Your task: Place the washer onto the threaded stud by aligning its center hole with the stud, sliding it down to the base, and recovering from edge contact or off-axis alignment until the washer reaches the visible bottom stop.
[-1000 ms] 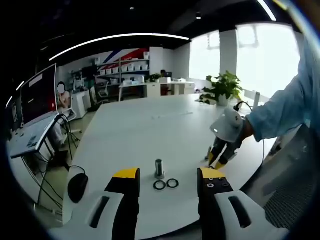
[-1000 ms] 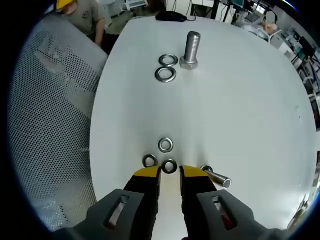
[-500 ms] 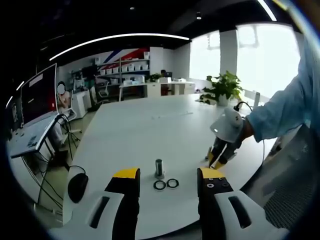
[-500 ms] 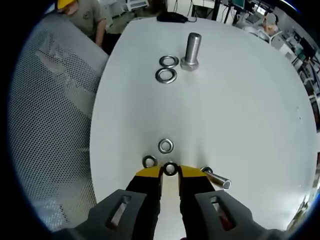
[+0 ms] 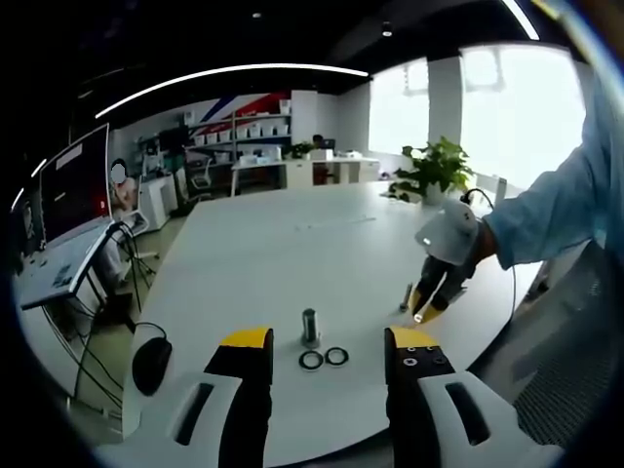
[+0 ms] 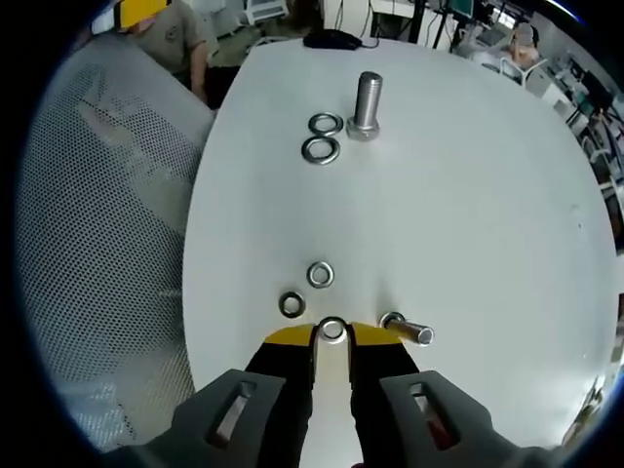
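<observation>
So I'm at the pickup step right now. My right gripper (image 6: 332, 336) has its yellow jaws pinched around one small washer (image 6: 332, 330), which sits right between the tips near the table's (image 6: 468, 214) close edge. I think it's properly grasped, but the ring is tiny in the right gripper view and I can't really tell if it's off the surface or just trapped flat against it.

Two more loose washers (image 6: 320, 275) lie just beyond my jaws, plus a small bolt lying on its side (image 6: 408, 330) just to the right of them. The threaded stud (image 6: 367, 103) stands upright well across the table, with a pair of larger washers (image 6: 322, 137) just beside its base.

My left gripper (image 5: 327, 346) hangs with its jaws wide apart, holding nothing, looking at the stud (image 5: 310, 327) and those two rings in front of it. The right gripper (image 5: 429, 300) shows there too, off to the right, tips pointing down at the table.

Next move as I see it: lift clean, carry the washer over the stud's top, get the hole square to the axis, then let it slide down to the hex base. If the edge catches the threads, back off and re-center.
</observation>
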`<state>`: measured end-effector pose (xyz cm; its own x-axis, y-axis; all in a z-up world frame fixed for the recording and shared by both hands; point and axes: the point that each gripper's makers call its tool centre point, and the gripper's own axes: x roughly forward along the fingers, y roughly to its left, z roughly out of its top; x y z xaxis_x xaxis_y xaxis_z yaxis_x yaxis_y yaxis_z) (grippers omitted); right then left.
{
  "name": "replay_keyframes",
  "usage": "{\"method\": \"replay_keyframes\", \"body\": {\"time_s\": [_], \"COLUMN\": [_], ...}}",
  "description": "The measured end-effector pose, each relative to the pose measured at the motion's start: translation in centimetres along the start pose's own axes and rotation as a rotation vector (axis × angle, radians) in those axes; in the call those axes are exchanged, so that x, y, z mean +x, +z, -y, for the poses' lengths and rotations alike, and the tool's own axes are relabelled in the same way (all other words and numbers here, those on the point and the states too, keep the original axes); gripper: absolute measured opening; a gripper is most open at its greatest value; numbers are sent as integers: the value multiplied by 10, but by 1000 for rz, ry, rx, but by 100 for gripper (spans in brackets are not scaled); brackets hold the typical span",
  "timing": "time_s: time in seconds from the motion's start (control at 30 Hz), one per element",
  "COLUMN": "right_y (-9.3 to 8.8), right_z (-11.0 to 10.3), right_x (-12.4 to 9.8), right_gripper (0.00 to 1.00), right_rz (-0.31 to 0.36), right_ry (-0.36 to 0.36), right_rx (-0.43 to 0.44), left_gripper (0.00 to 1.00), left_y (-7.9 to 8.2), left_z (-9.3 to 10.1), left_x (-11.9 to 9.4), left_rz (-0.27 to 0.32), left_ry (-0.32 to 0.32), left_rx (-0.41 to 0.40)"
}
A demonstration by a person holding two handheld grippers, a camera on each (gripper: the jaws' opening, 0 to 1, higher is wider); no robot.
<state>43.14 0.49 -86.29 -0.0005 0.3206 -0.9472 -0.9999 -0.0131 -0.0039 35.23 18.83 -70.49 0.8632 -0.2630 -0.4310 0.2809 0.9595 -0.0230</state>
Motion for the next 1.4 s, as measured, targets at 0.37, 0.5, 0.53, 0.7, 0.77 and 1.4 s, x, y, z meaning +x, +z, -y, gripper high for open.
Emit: {"method": "replay_keyframes", "body": {"time_s": [0.37, 0.5, 0.53, 0.7, 0.77, 1.4], "right_y": [-3, -6, -6, -9, -9, -1], "right_z": [3, 7, 9, 17, 23, 43], "right_x": [-13, -18, -19, -26, -30, -48], "right_gripper": [14, 14, 14, 14, 14, 14], "right_rz": [14, 13, 14, 22, 33, 65], "right_ry": [0, -11, -13, -30, -41, -93], "right_rx": [22, 28, 31, 51, 60, 69], "left_gripper": [44, 44, 44, 44, 44, 44], "left_y": [0, 0, 0, 0, 1, 1], "left_z": [0, 0, 0, 0, 1, 0], "left_x": [0, 0, 0, 0, 0, 0], "left_rz": [2, 2, 2, 2, 2, 6], "left_ry": [-1, -2, -2, -3, -3, -3], "left_rx": [0, 1, 1, 2, 2, 1]}}
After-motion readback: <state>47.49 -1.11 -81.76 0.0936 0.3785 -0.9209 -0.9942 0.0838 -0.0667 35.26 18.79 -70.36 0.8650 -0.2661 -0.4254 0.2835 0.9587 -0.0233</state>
